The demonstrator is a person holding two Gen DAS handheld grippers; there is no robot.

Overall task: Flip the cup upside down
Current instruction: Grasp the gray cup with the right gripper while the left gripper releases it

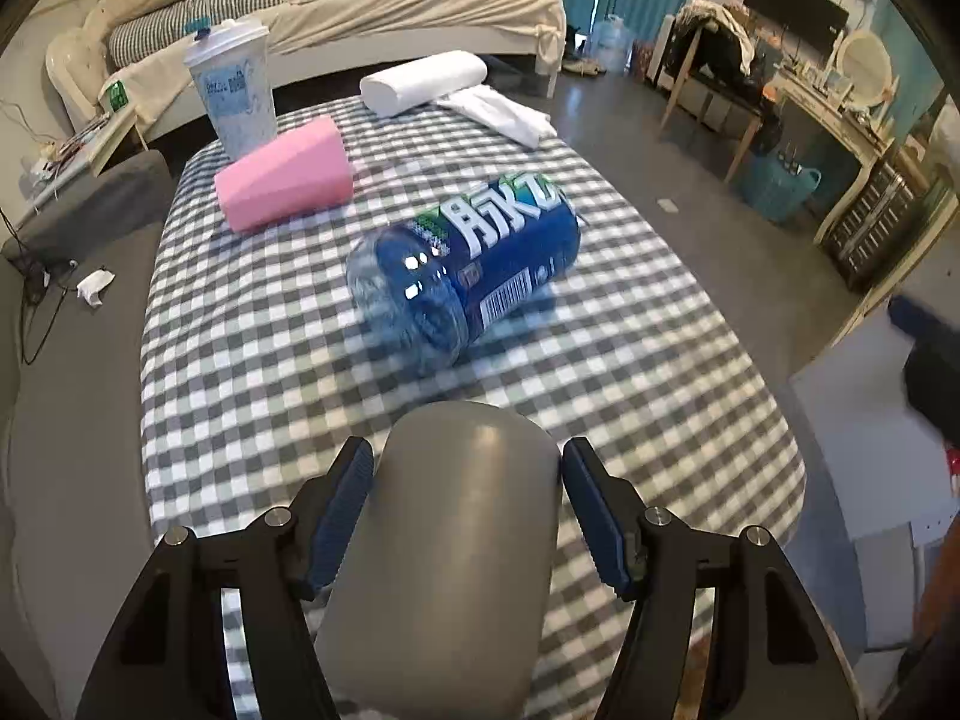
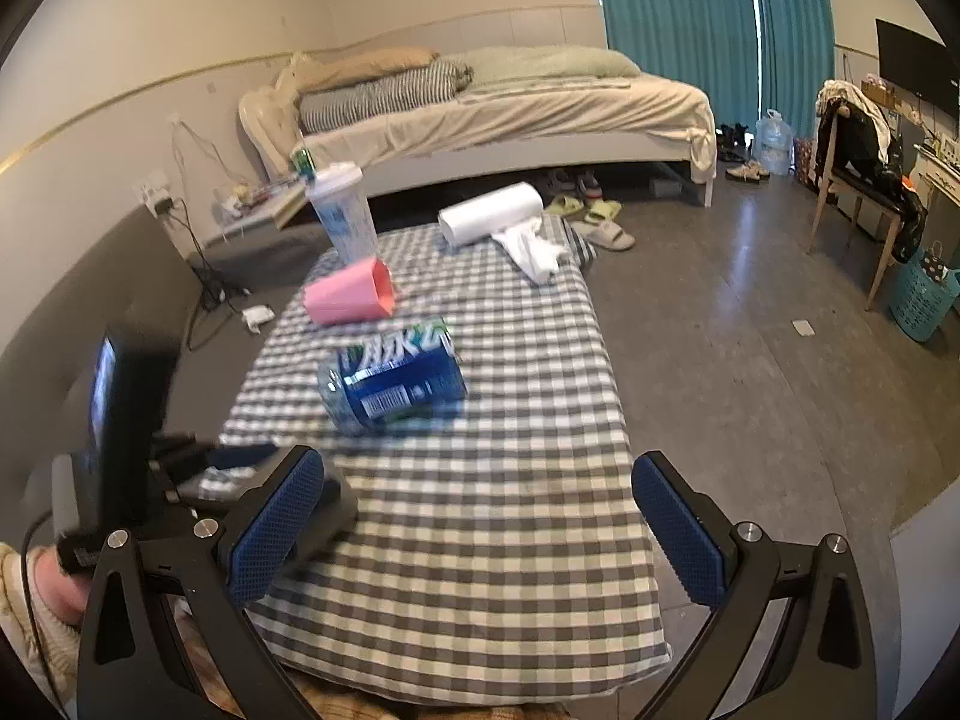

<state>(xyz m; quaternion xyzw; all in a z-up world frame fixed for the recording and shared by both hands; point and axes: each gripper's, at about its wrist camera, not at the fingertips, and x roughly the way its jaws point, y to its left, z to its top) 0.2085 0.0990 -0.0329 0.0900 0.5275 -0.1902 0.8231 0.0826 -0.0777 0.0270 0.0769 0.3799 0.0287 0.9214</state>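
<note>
- Left hand-held gripper (image 1: 468, 516) has the grey cup (image 1: 456, 546) sitting right between its blue pads (image 1: 342, 516). The left pad looks pressed on the cup wall, the right one seems a hair off, so I can't tell if it's truly clamped.
- The cup sits at the near edge of the checkered tabletop (image 1: 660, 372), smooth rounded end facing away from the camera.
- Right hand-held gripper (image 2: 480, 528) is spread wide with nothing in it, hovering over the near end of the tabletop, the cup just left of it.
- Farther out: a blue bottle (image 1: 468, 276) on its side, then a pink cup (image 1: 285, 183) tipped over, a tall takeaway cup (image 1: 231, 96) standing behind it, and a white roll (image 1: 423, 81) at the far edge.
</note>
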